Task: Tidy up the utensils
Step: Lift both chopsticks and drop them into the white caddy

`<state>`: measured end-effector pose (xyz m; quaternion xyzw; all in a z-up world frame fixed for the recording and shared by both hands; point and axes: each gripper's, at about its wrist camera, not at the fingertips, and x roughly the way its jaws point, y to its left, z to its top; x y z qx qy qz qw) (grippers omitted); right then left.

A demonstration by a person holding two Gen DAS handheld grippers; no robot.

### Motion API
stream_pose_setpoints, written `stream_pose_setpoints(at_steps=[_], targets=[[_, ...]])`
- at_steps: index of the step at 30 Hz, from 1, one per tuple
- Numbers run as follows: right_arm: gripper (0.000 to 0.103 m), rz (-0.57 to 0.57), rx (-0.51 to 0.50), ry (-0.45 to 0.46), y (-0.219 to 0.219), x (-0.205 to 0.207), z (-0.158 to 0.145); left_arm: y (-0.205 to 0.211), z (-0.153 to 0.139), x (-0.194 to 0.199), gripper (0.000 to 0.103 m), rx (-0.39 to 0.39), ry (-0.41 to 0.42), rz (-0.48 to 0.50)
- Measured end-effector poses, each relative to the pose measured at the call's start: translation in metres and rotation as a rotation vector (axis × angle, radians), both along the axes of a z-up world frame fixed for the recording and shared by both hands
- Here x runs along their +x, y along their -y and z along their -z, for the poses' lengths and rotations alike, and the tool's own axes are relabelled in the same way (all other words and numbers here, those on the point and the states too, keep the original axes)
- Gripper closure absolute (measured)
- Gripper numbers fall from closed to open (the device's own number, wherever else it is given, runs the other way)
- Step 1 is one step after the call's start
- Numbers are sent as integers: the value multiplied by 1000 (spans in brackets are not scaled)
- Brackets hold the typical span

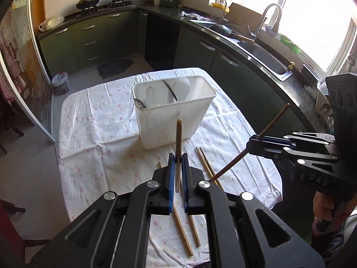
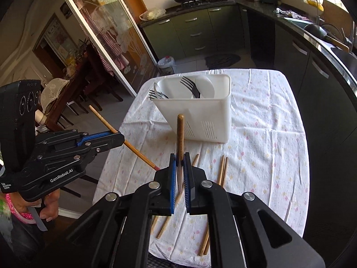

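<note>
My left fingers are closed tight on one chopstick, which stands upright at my 12 o'clock. My right fingers pinch a second chopstick the same way. The white bin sits straight ahead at 12 o'clock on the cloth-covered counter, already holding forks and a white spoon. I judge the good move is to carry each stick above the rim, tip it vertical over the open side, lower it inside, then release. Loose chopsticks lie near me at 6 o'clock.
</note>
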<state>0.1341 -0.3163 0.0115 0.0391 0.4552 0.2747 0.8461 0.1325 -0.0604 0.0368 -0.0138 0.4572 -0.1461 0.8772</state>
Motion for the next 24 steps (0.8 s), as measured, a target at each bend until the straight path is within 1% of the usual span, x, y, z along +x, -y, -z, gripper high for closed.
stream_pose_setpoints(at_steps=[5, 11, 13, 15, 18, 20, 22, 24], targets=[[96, 41, 42, 89, 12, 7, -44, 6, -44, 3, 97, -21, 117, -2], [96, 109, 102, 210, 29, 19, -100, 7, -94, 14, 97, -47, 281, -37], [96, 139, 104, 256, 32, 21, -119, 10, -107, 17, 97, -45, 326, -49], [96, 173, 96, 301, 34, 24, -131, 12, -117, 20, 97, -37, 368, -58], [96, 204, 82, 313, 33, 37, -136, 15, -124, 28, 97, -17, 414, -80], [96, 214, 63, 298, 28, 48, -129, 16, -122, 35, 97, 2, 423, -100], [96, 211, 37, 275, 20, 59, -119, 17, -115, 45, 97, 14, 409, -112], [96, 205, 4, 252, 11, 70, -101, 17, -102, 57, 97, 21, 377, -119]])
